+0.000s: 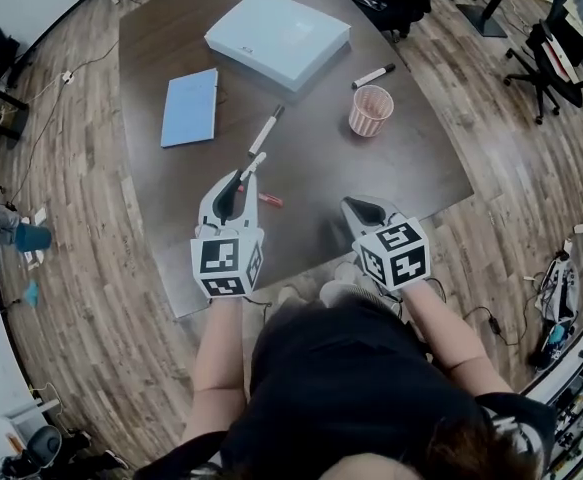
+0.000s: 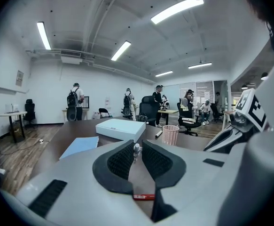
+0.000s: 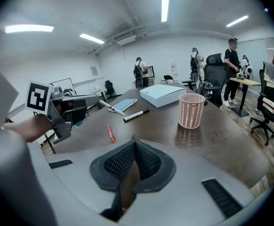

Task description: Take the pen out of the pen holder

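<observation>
Head view — left hand-held gripper [image 1: 241,181] clamps a slim white pen [image 1: 255,165]; right hand-held gripper [image 1: 356,206] pinched together.

A dark table [image 1: 401,158] stands on wood-plank floor [image 1: 101,348] under ceiling strip lights [image 2: 176,9].

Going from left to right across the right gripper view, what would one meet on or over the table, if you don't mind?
left gripper → red pen → black-capped white marker → pink pen holder
</observation>
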### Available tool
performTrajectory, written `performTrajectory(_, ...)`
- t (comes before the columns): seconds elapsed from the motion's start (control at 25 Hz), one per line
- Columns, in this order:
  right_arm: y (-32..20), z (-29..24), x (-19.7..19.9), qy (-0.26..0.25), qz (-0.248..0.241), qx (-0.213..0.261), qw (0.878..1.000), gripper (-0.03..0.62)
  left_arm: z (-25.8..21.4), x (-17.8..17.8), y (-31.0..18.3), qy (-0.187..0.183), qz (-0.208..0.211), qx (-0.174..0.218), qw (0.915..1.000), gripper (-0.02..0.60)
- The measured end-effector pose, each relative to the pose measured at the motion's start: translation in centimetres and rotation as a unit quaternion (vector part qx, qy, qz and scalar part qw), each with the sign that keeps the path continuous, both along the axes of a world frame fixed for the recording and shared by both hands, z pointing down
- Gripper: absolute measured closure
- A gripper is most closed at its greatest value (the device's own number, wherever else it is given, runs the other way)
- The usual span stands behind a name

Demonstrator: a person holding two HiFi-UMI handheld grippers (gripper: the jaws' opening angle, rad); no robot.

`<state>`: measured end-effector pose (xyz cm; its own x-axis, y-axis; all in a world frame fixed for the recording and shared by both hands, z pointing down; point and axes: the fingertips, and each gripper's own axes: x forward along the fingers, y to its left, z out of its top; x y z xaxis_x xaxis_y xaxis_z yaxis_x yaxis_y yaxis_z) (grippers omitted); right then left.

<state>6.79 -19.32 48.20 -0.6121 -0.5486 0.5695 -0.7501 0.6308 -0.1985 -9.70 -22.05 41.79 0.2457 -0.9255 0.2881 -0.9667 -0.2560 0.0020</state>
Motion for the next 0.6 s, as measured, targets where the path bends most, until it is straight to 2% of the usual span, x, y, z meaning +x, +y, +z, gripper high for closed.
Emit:
performTrajectory(0.24,0.8,0.2,0.3,0.001,0.000,-0.003,1.000,0.576,2.1,0.7,1.1,0.007,0.001,-0.019,0.9998,0.509)
performTrajectory(0.6,1.7,0.8,1.2,0.004,0.012,-0.010,1.000,0.576,3.9,3.1,1.6,0.023,0.024,-0.036,0.9988,0.508)
